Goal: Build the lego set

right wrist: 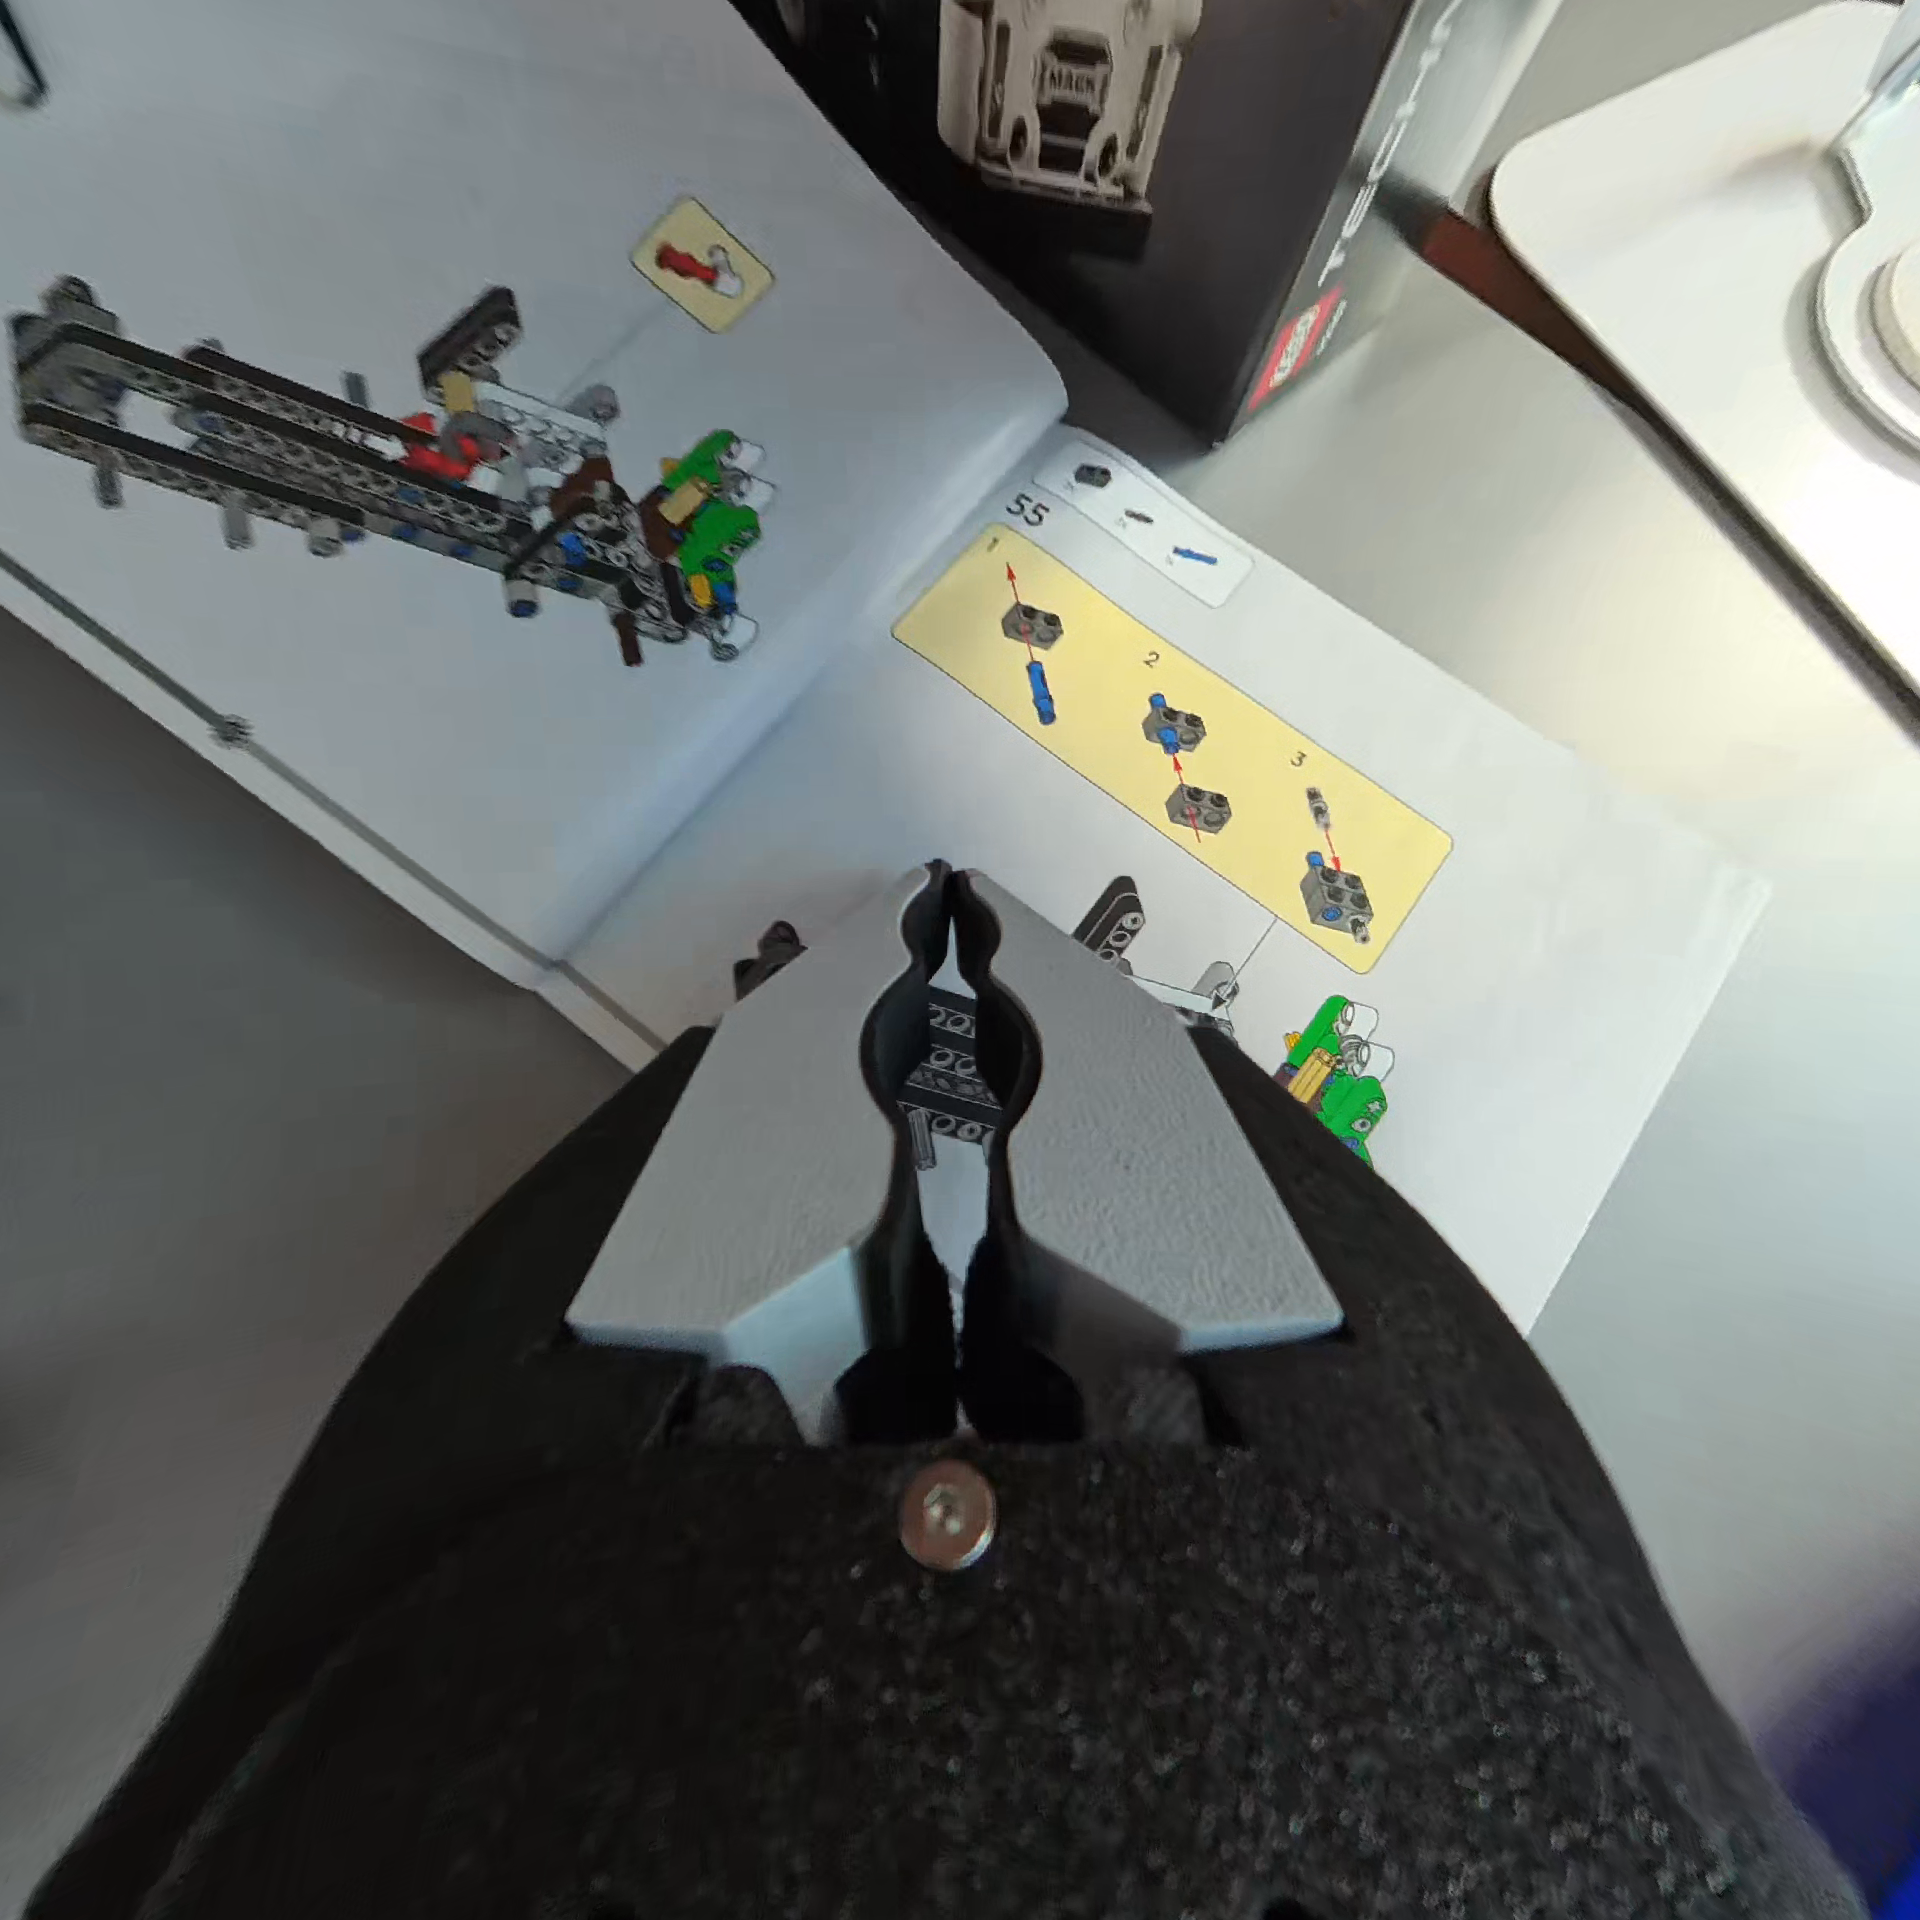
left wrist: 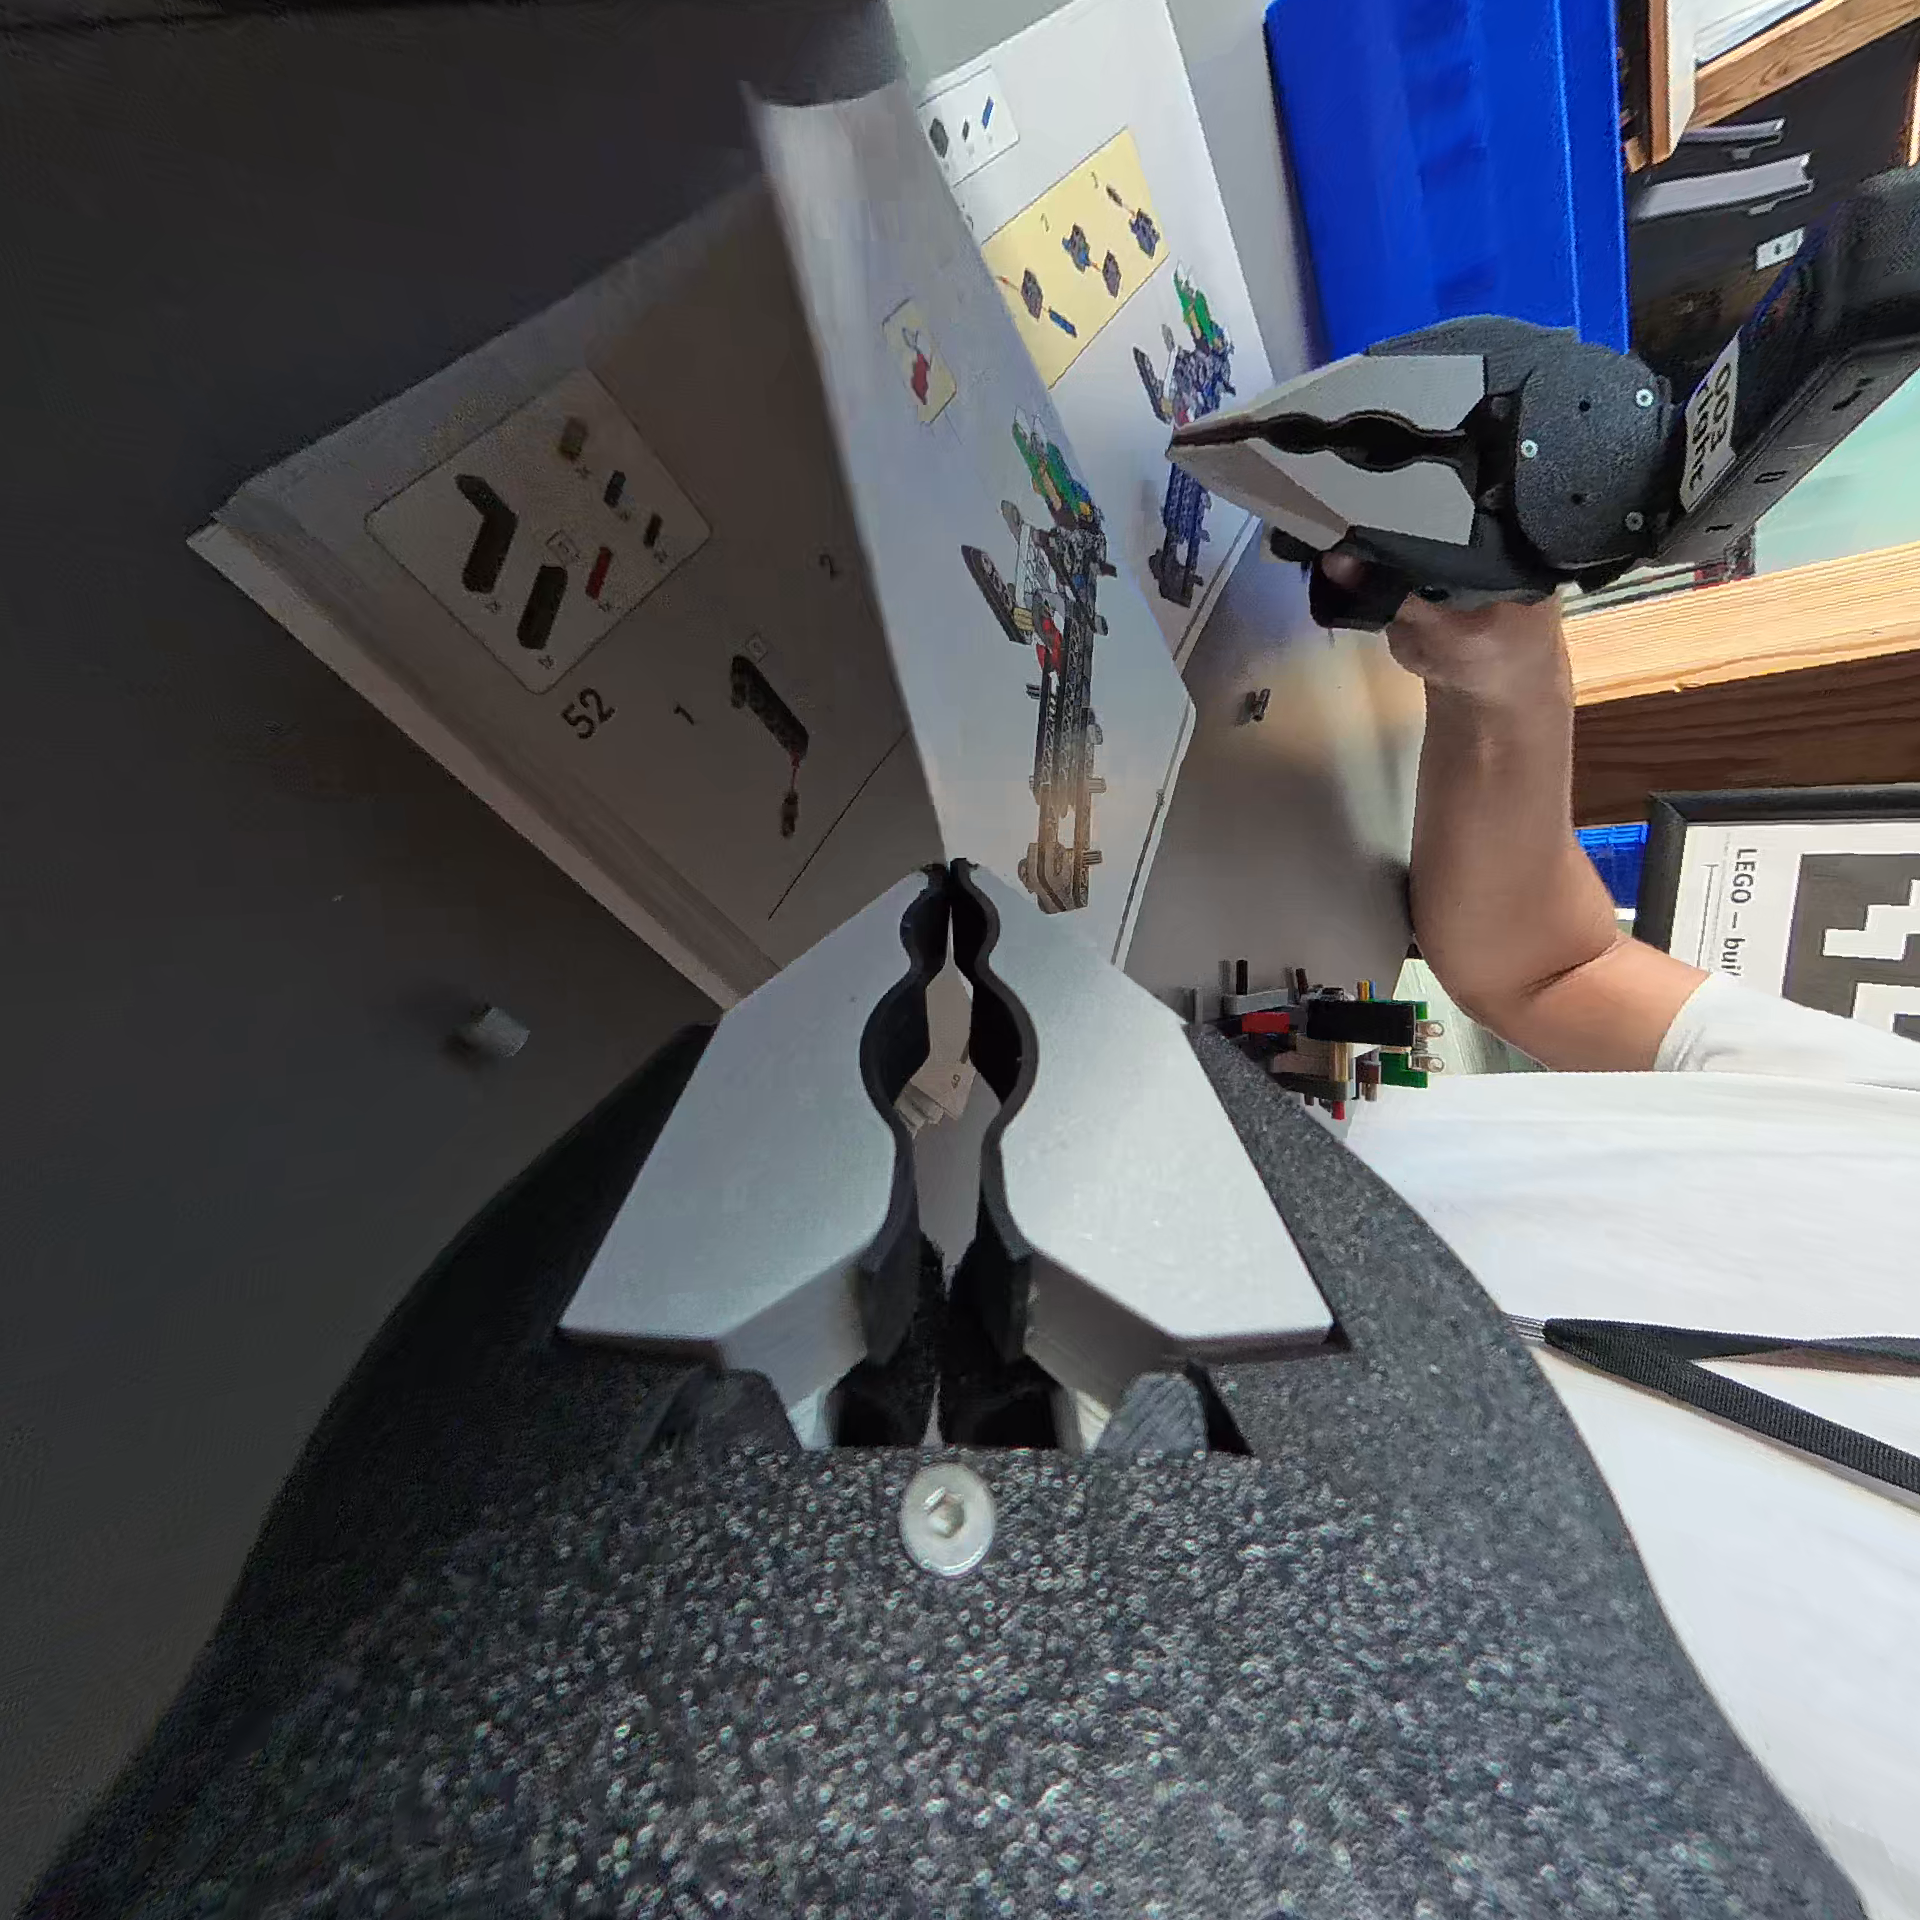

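We see the left gripper [left wrist: 951,868] at the centre of its view, its black pads pressed together on the lower edge of a lifted page [left wrist: 966,499] of an open instruction booklet [left wrist: 623,582], the page rising toward the top of the frame. A small brick assembly [left wrist: 1340,1039] sits at right centre, beside the person's forearm [left wrist: 1496,810]. The right gripper [right wrist: 948,873], its tips closed on nothing, hovers over the booklet's right-hand page [right wrist: 1507,1039], just below left of the yellow step panel [right wrist: 1174,748]. A dark box [right wrist: 1143,187] stands at the top.
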### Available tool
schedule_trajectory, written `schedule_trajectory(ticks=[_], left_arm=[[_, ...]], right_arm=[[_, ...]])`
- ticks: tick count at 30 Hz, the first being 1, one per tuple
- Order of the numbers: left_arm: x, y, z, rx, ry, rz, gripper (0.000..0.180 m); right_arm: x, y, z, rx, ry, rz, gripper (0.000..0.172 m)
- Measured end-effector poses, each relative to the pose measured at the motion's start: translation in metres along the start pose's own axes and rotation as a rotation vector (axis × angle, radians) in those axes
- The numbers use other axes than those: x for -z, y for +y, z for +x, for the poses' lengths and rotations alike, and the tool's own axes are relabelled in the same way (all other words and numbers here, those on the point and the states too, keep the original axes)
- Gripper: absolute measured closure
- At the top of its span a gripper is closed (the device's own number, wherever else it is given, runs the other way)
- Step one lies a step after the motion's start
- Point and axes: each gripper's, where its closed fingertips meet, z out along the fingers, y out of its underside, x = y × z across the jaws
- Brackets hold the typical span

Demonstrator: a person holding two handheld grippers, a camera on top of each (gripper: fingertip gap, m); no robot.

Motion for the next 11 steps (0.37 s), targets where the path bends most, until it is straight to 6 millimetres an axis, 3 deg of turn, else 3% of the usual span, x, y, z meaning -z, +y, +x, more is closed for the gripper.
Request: schedule_trajectory(ticks=[1, 7, 11], left_arm=[[0.000, 0.003, -0.003, 0.001, -0.006, -0.018, 0.180], [-0.003, 0.017, -0.023, 0.018, -0.064, -0.079, 0.180], [-0.014, 0.028, -0.042, -0.040, -0.196, -0.136, 0.180]], right_arm=[[-0.004, 0.006, 0.001, 0.007, 0.017, -0.029, 0.172], [-0.006, 0.013, 0.000, -0.030, 0.090, -0.019, 0.172], [-0.006, 0.013, 0.001, 0.004, 0.159, -0.038, 0.172]])
